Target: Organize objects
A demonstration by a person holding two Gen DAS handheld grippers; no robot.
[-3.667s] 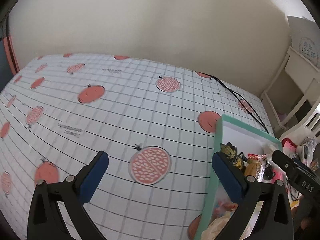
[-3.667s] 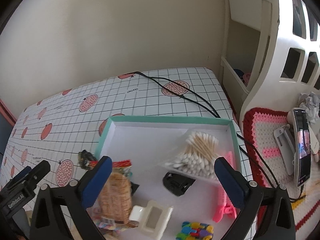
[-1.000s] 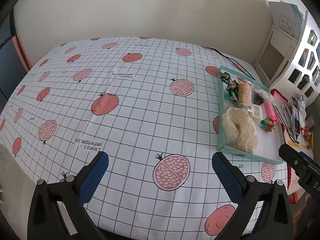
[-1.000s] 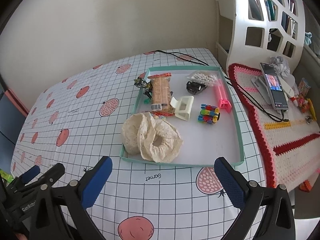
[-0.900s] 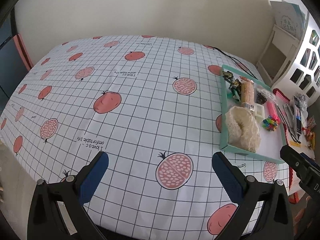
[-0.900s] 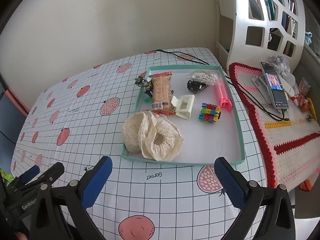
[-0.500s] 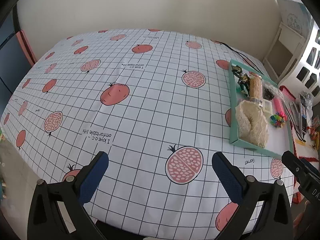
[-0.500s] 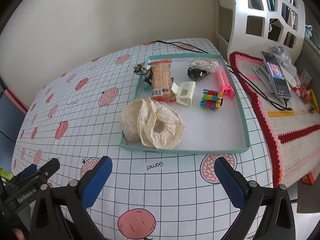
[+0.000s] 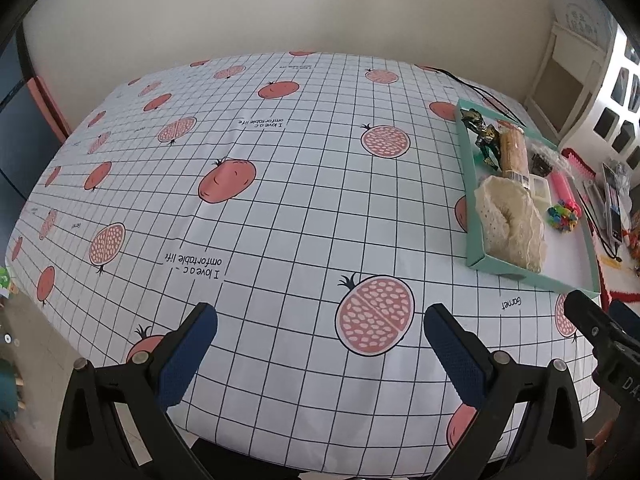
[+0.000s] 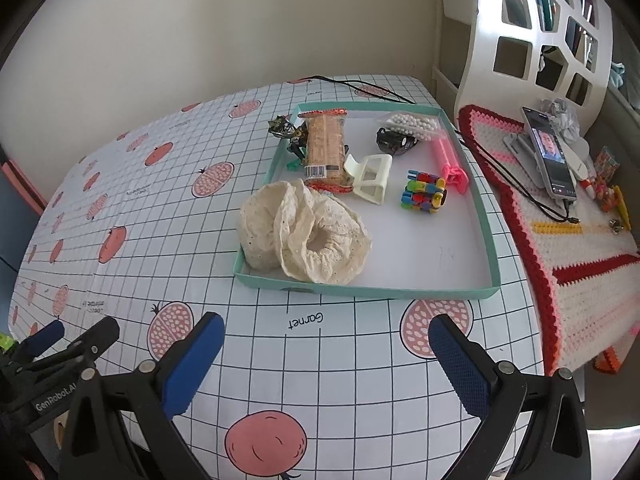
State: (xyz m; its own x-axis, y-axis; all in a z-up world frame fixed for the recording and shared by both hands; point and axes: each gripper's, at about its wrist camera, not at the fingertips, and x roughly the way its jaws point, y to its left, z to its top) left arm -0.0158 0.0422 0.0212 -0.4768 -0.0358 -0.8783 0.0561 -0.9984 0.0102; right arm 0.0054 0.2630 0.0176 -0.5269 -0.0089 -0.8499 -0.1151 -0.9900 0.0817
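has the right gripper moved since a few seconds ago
Yes. The right gripper has pulled back toward the near table edge: it was over the teal tray, and now the whole tray lies ahead of its open fingers.

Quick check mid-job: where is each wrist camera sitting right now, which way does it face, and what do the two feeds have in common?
Left wrist view: sits on the left gripper at the near table edge, faces across the pomegranate tablecloth; its open jaws show, the right gripper at the right edge.
Right wrist view: sits on the right gripper, faces the teal tray; its open jaws show, the left gripper lower left.
Shared: the tray, cream lace scrunchie, snack packet and tablecloth.
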